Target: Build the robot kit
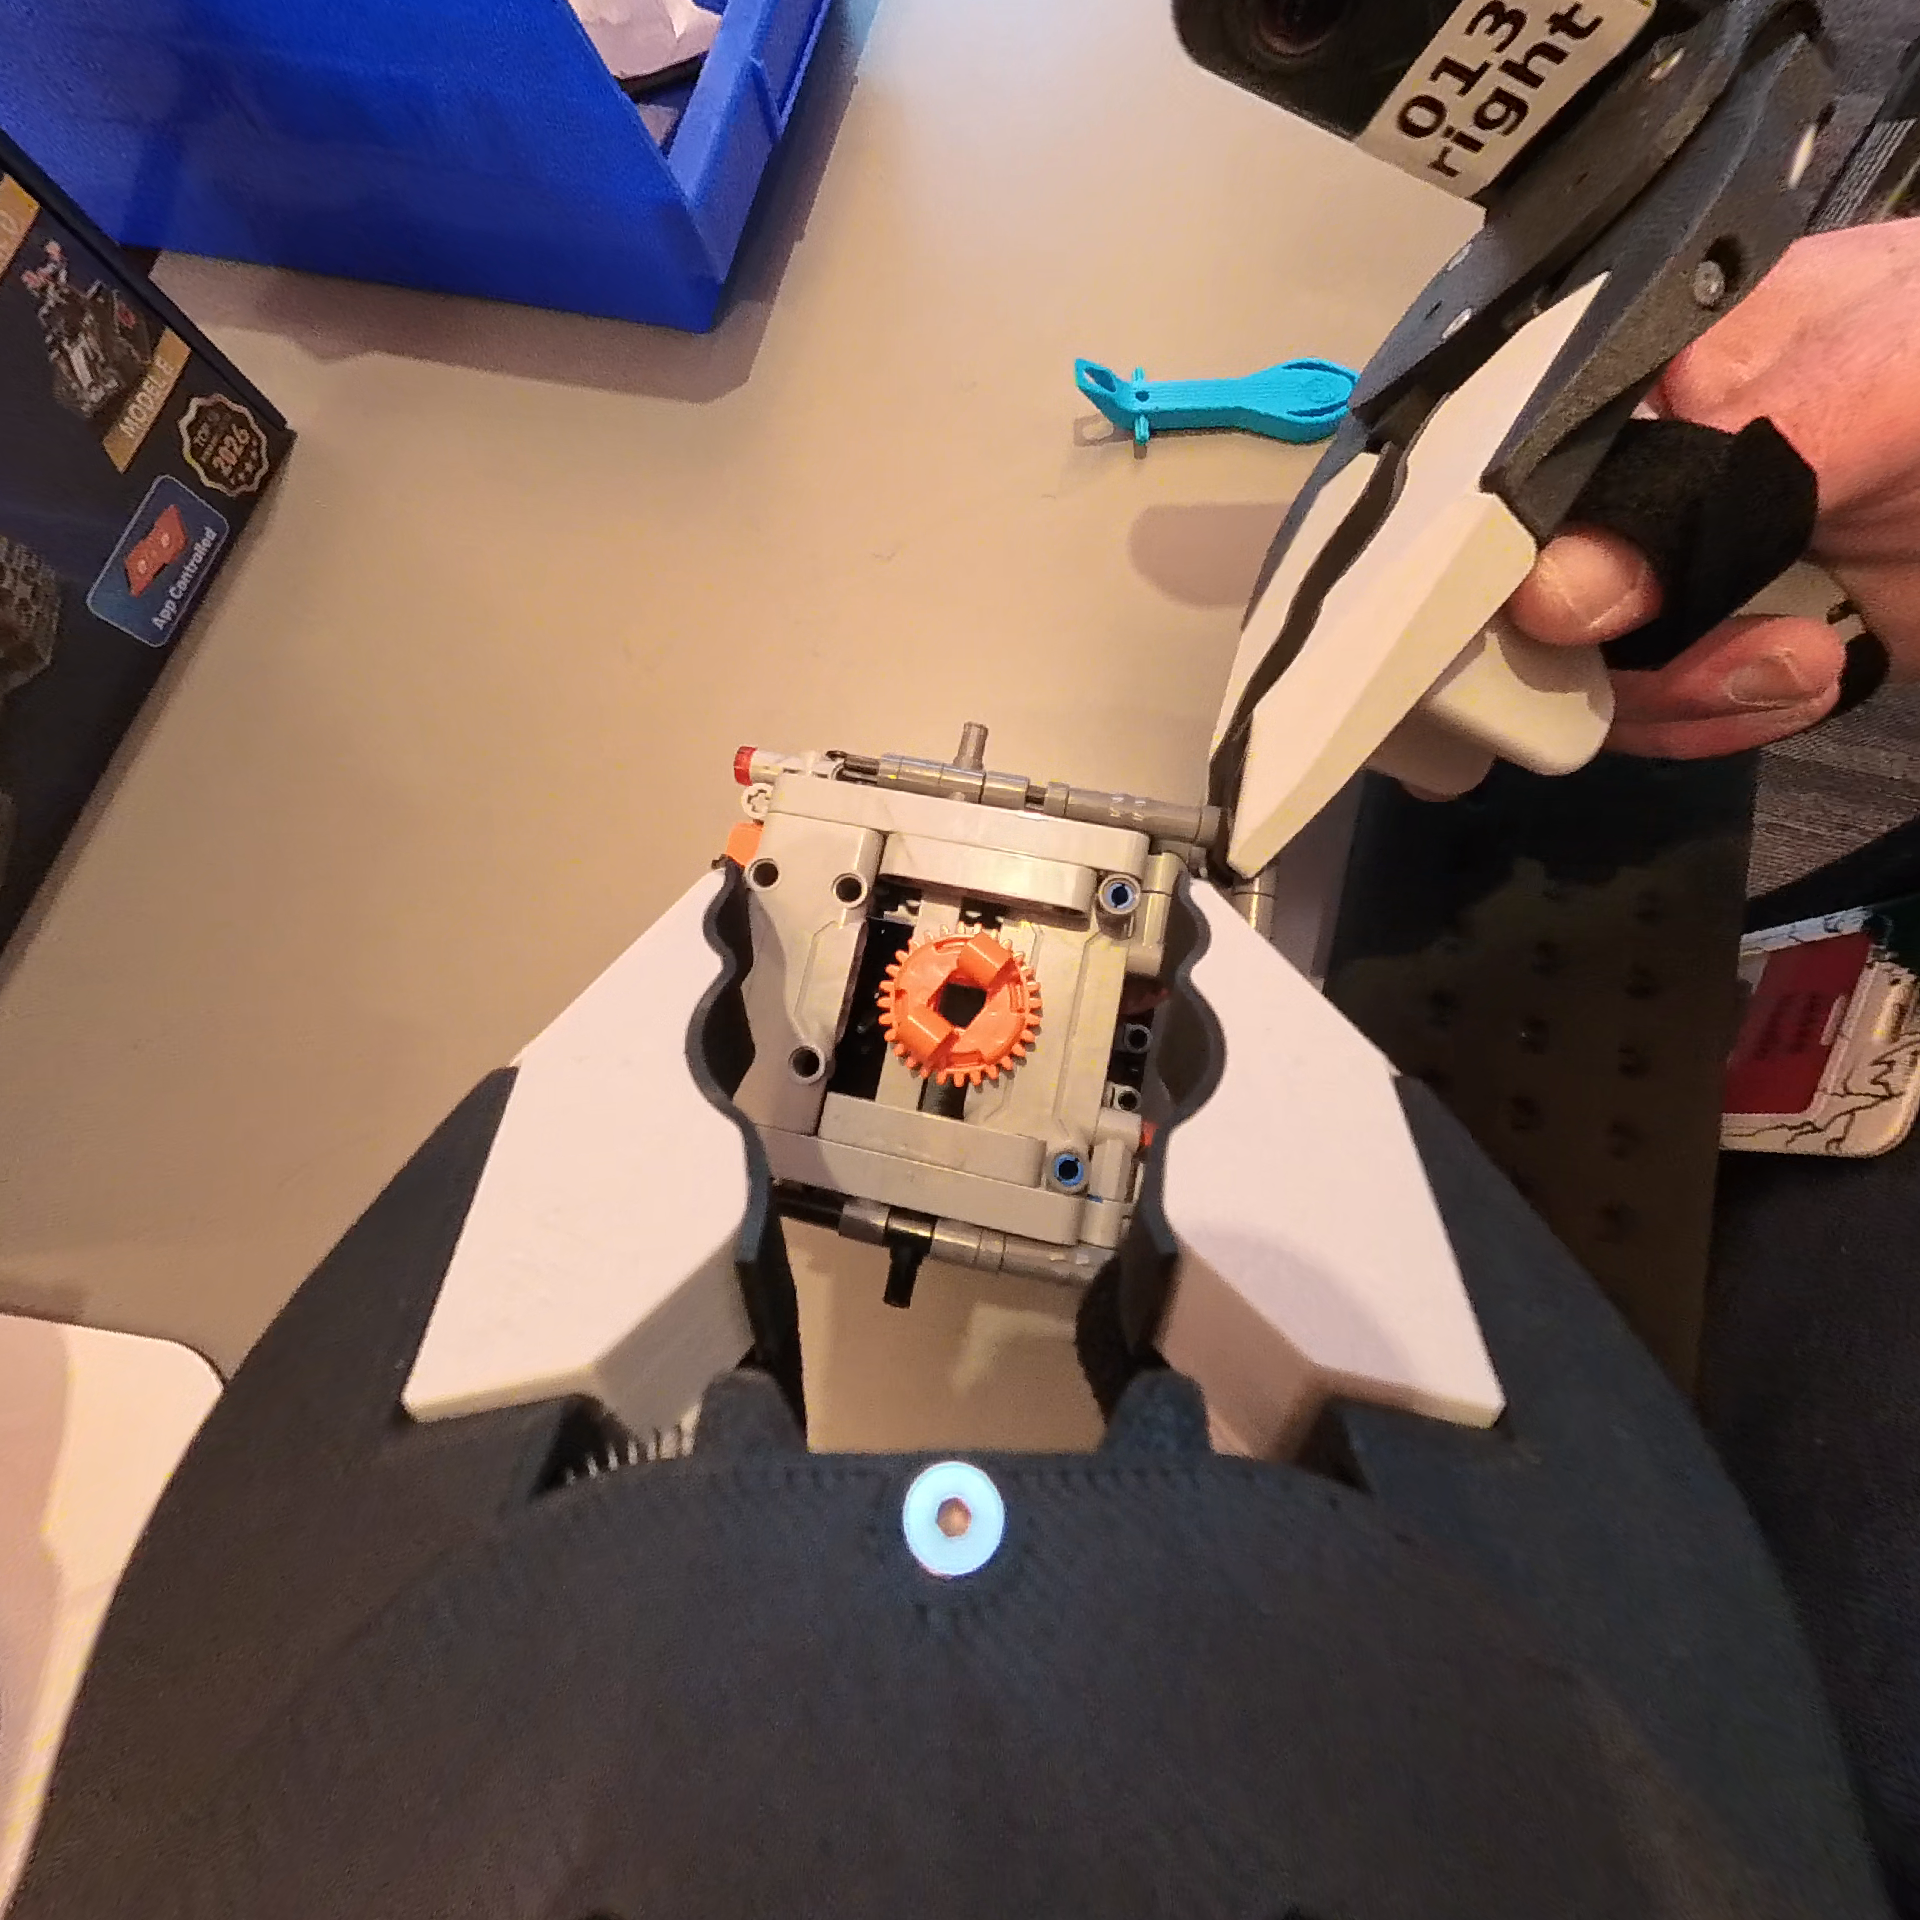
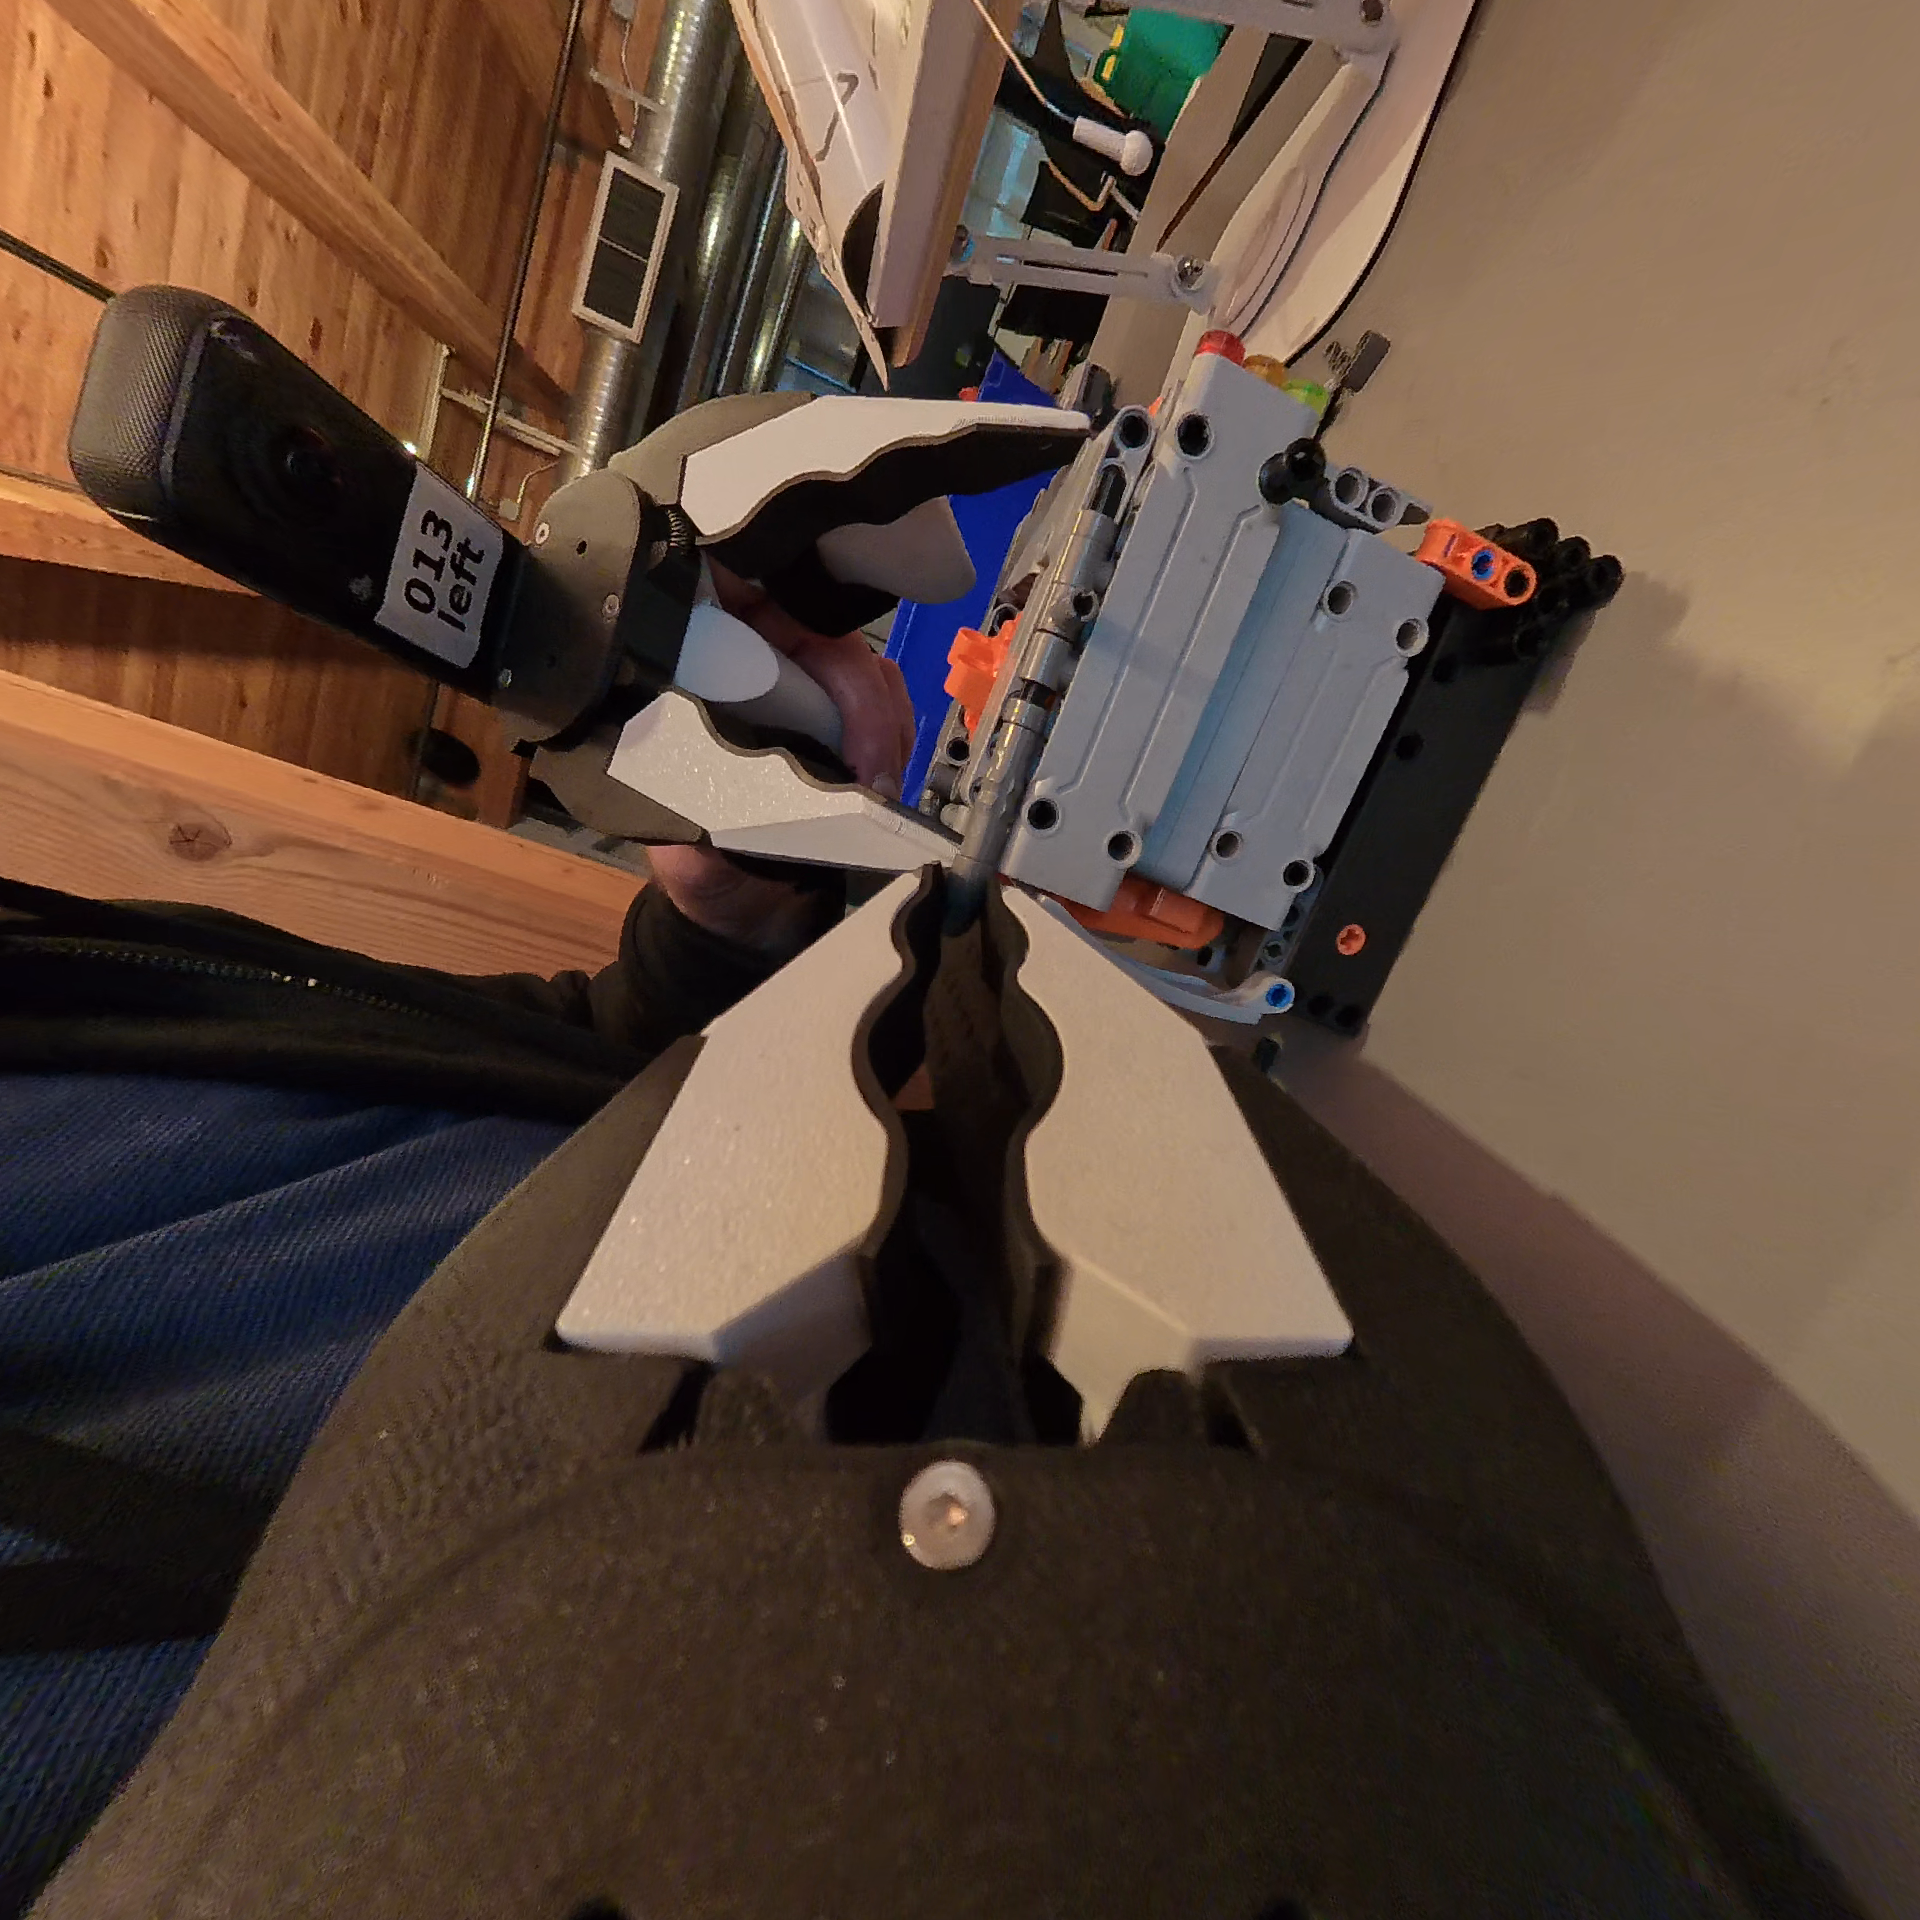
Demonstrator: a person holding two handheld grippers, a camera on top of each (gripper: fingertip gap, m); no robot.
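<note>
My left gripper (image 1: pixel 956 883) is shut on a grey brick-built gear assembly (image 1: pixel 821 956) and grips it by its two sides. An orange gear (image 1: pixel 961 1013) sits in the middle of its open frame. A grey axle (image 1: pixel 1122 802) runs along its far edge. My right gripper (image 1: pixel 1242 862) comes in from the upper right, held by a hand (image 1: pixel 1766 582). In the right wrist view my right gripper (image 2: pixel 961 883) is closed on the end of the axle (image 2: pixel 1013 717). The left gripper (image 2: pixel 1018 634) clamps the assembly (image 2: pixel 1195 644) there, above a black brick base (image 2: pixel 1455 748).
On the beige table (image 1: pixel 520 727) stand a blue bin (image 1: pixel 416 135) at the back left, a dark printed box (image 1: pixel 94 499) at the left edge and a teal plastic tool (image 1: pixel 1216 400) behind the assembly. A black perforated plate (image 1: pixel 1507 1018) and a red-white card (image 1: pixel 1818 1039) lie at the right.
</note>
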